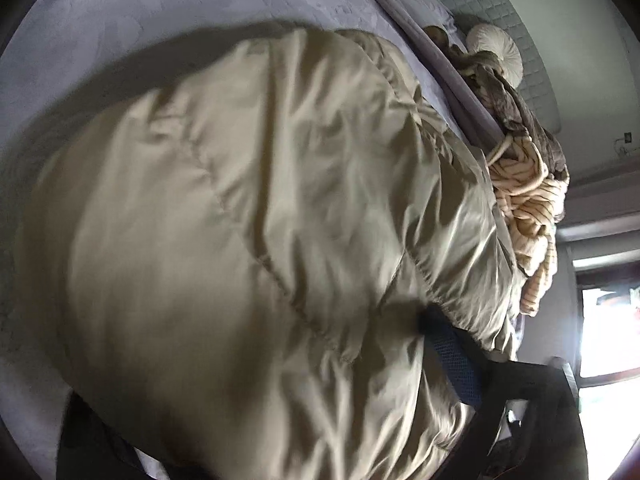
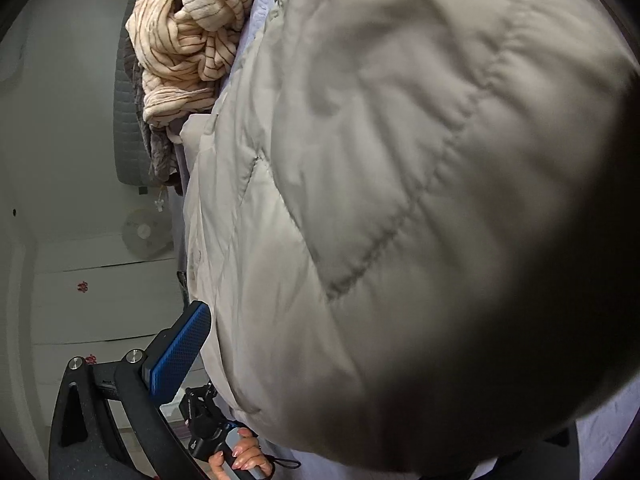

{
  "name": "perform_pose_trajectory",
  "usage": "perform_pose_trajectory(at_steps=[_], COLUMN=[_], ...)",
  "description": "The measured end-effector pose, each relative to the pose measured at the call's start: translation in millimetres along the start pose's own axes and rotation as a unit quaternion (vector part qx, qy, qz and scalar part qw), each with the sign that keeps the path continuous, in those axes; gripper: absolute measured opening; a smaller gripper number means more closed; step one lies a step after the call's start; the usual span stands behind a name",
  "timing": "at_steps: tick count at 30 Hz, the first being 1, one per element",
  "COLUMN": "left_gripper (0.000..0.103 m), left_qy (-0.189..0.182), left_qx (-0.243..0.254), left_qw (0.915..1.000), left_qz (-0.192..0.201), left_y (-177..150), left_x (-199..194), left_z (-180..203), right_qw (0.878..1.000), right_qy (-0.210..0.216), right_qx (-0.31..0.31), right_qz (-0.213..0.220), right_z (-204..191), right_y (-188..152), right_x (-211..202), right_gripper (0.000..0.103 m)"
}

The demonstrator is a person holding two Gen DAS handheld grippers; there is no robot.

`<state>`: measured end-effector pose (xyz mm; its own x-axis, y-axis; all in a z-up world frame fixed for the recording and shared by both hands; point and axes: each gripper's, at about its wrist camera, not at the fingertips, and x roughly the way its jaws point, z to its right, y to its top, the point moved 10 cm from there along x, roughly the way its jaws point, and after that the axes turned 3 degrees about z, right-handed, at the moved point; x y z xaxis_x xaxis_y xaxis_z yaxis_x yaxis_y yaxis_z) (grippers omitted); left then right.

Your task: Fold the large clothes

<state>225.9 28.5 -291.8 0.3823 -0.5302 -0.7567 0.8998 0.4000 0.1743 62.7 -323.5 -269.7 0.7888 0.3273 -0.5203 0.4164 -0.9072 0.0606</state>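
A large beige quilted puffer jacket (image 1: pixel 248 240) fills the left wrist view and hangs over the lavender bed sheet (image 1: pixel 120 12). One blue-padded finger (image 1: pixel 452 356) of my left gripper shows under the jacket's gathered hem; the other is hidden by fabric. In the right wrist view the same jacket (image 2: pixel 400 200) covers most of the frame. One blue-padded finger (image 2: pixel 180 352) of my right gripper stands at the jacket's left edge; the other is hidden behind the cloth. Both seem closed on the jacket, but the grip itself is covered.
A cream striped fleece garment (image 2: pixel 192 32) lies bunched on a grey-brown blanket (image 1: pixel 520 116) at the bed's edge. A round white cushion (image 1: pixel 500 52) rests by the quilted headboard. A hand holding the other gripper's handle (image 2: pixel 240 456) shows low down. A bright window (image 1: pixel 608 328) is at right.
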Motion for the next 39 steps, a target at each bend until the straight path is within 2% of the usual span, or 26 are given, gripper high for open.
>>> perform_pose_trajectory(at_steps=[1, 2, 3, 5, 6, 7, 10, 13, 20, 24, 32, 39], left_gripper=[0.065, 0.053, 0.05, 0.036, 0.033, 0.03, 0.027, 0.024, 0.022, 0.022, 0.022, 0.022], left_qy=[-0.002, -0.006, -0.007, -0.005, -0.003, -0.002, 0.004, 0.016, 0.027, 0.029, 0.016, 0.011], left_qx=[0.013, 0.02, 0.029, 0.051, 0.06, 0.071, 0.094, 0.124, 0.162, 0.173, 0.173, 0.177], left_qw=[0.9999, 0.9998, 0.9996, 0.9987, 0.9982, 0.9974, 0.9953, 0.9916, 0.9853, 0.9836, 0.9847, 0.984], left_qz=[0.001, 0.0, 0.0, 0.005, 0.008, 0.012, 0.022, 0.032, 0.047, 0.04, 0.016, -0.015], left_y=[0.9, 0.1, 0.7, 2.5, 2.8, 3.3, 3.1, -0.8, -20.7, -40.0, -87.1, -128.1], left_x=[-1.1, -4.1, -6.0, -12.7, -16.0, -19.5, -28.2, -39.3, -77.6, -93.5, -131.3, -175.1], left_z=[2.8, 1.8, 5.1, 11.5, 14.3, 17.9, 24.8, 31.0, 41.2, 36.0, -2.4, -49.7], right_qw=[1.0, 1.0, 1.0, 1.0, 1.0, 1.0, 0.999, 0.999, 0.997, 0.997, 0.997, 0.998], right_qy=[0.002, 0.005, 0.008, 0.01, 0.007, 0.002, 0.01, 0.009, 0.026, 0.024, 0.015, 0.01], right_qx=[0.001, 0.001, 0.002, 0.006, 0.008, 0.009, 0.01, -0.015, -0.047, -0.052, -0.053, -0.028], right_qz=[-0.001, -0.004, -0.006, -0.011, -0.012, -0.015, -0.029, -0.031, -0.05, -0.057, -0.056, -0.055], right_z=[-0.5, -1.1, -1.4, -0.1, 0.5, 2.7, 3.2, -5.0, -16.3, -11.1, 8.4, 39.5], right_y=[0.0, 0.0, -0.5, -0.4, -0.1, 0.0, -0.7, -1.4, -7.8, -18.8, -60.4, -122.5], right_x=[-0.4, -0.9, -1.7, -3.2, -3.5, -3.8, -4.1, -10.0, -32.4, -48.8, -78.6, -114.1], right_gripper=[0.103, 0.103, 0.103, 0.1, 0.092, 0.068, 0.035, 0.026, 0.022, 0.022, 0.022, 0.022])
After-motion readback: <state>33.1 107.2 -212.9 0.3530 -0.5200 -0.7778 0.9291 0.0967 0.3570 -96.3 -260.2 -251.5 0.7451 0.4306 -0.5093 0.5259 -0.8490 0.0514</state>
